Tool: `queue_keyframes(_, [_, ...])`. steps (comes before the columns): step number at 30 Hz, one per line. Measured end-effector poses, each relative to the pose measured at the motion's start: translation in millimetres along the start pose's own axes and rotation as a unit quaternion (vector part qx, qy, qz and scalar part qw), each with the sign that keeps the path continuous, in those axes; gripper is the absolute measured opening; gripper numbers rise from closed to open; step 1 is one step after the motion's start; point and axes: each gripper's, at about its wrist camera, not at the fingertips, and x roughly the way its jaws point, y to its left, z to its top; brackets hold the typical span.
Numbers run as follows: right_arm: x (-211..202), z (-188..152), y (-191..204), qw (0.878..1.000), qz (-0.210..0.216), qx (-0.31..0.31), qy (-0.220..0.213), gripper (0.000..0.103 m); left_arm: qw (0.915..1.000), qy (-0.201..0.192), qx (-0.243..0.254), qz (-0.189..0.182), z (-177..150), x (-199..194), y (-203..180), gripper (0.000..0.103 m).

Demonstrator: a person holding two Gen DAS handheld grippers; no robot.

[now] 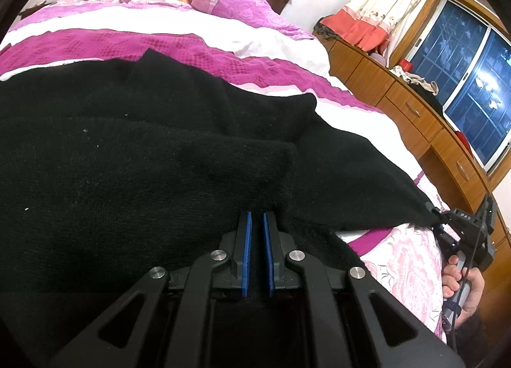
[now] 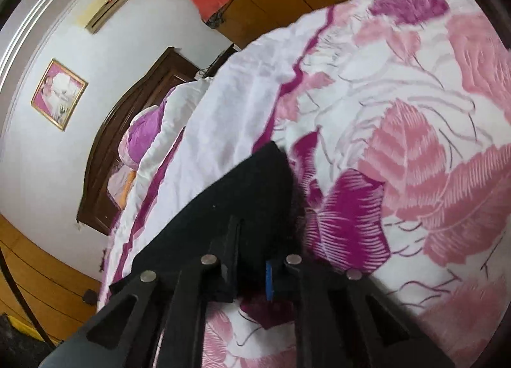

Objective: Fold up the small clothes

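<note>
Black knit garment [image 1: 134, 157] lies spread on the bed [image 1: 223, 32], covering most of the near half, on top of the pink-and-purple floral bedspread [image 2: 399, 150].

Left gripper [image 1: 256, 218]: jaws drawn narrow, only a slim gap between the blue pads [image 1: 246, 249]. Tips sit at a fold edge of the garment. Whether cloth is actually pinched in that gap, I can't tell; black on black.

Right gripper [image 2: 255, 240]: clamped on the garment's far-right corner. Left wrist view shows that corner pulled taut to a point at its tips [image 1: 439, 218], person's hand [image 1: 463, 285] on the handle.

Handling, my read:
- Soft, limp, no stiffness. Will drape and sag between the two grips.
- Knit is grippy, not slippery; pads should hold fine. It stretches, so a hard pull distorts the edge.
- Light to moderate weight, looks thick.
- Best holds: corners or hem edge, single layer. Grabbing mid-fold risks taking two layers.

Hard to make out:
- Garment type unclear. No sleeves, collar or waistband readable.
- Near edge hidden under the left gripper body; left side runs out of frame.
- Right wrist view is blurred and tilted, and cloth covers one pad there.
- Fold lines barely visible.
</note>
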Motion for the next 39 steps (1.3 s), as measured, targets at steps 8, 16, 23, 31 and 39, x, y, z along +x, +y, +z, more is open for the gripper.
queue_keyframes(8, [-19,-15,79,0.994,0.023,-0.105,-0.008,0.01,0.9995,-0.001,-0.021,-0.023,0,-2,7,0.005])
queue_keyframes(16, [-25,-64,183,0.968,0.073,-0.238,0.021,0.01,0.9989,0.0,-0.032,-0.033,-1,-2,10,0.005])
queue_keyframes(23, [-28,-107,232,0.952,0.097,-0.286,0.05,0.01,0.9982,0.001,-0.041,-0.044,1,-3,13,0.005])
queue_keyframes(31, [-26,-148,283,0.933,0.141,-0.321,0.077,0.01,0.9972,-0.004,-0.049,-0.056,0,-7,17,0.005])
queue_keyframes(39, [-9,-183,319,0.918,0.166,-0.344,0.105,0.01,0.9941,-0.021,-0.087,-0.061,3,-21,31,0.005])
